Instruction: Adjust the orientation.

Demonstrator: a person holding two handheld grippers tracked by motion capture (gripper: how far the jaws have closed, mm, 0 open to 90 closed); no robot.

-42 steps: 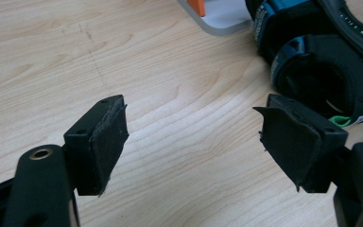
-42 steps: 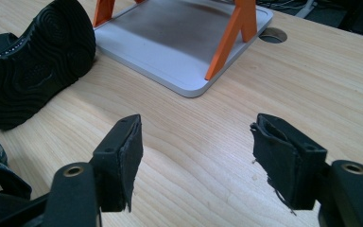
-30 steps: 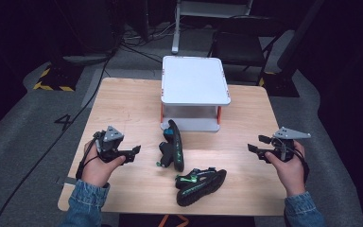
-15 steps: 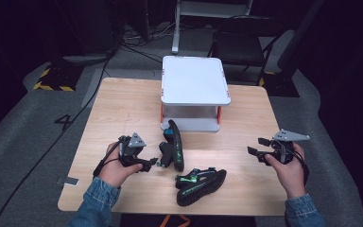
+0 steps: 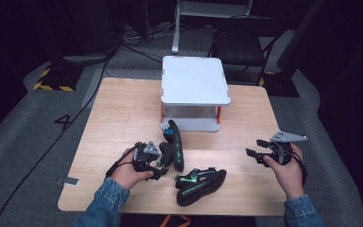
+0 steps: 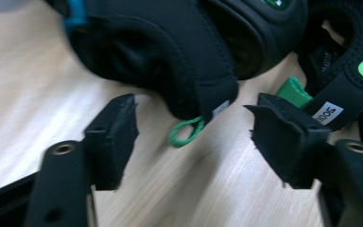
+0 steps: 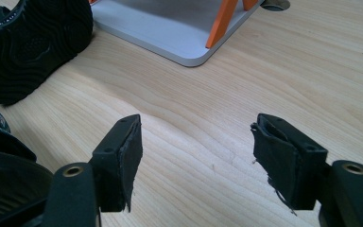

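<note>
Wooden table [image 5: 123, 118] on grey floor, dark surroundings. Nearest the person, one black-and-green shoe [image 5: 201, 184] lies on its side. Left gripper [image 6: 194, 130], jaws spread, flanks the heel of the second shoe [image 5: 173, 150], whose green heel loop [image 6: 186, 132] lies between them. Right gripper [image 5: 260, 150], jaws spread, empty. Beyond: white two-tier stand [image 5: 194, 80] with orange posts.

Two black shoes [image 5: 201, 183] carry green accents; the pale wood-grain table [image 5: 123, 118] holds a white stand [image 5: 194, 80] with orange legs.
</note>
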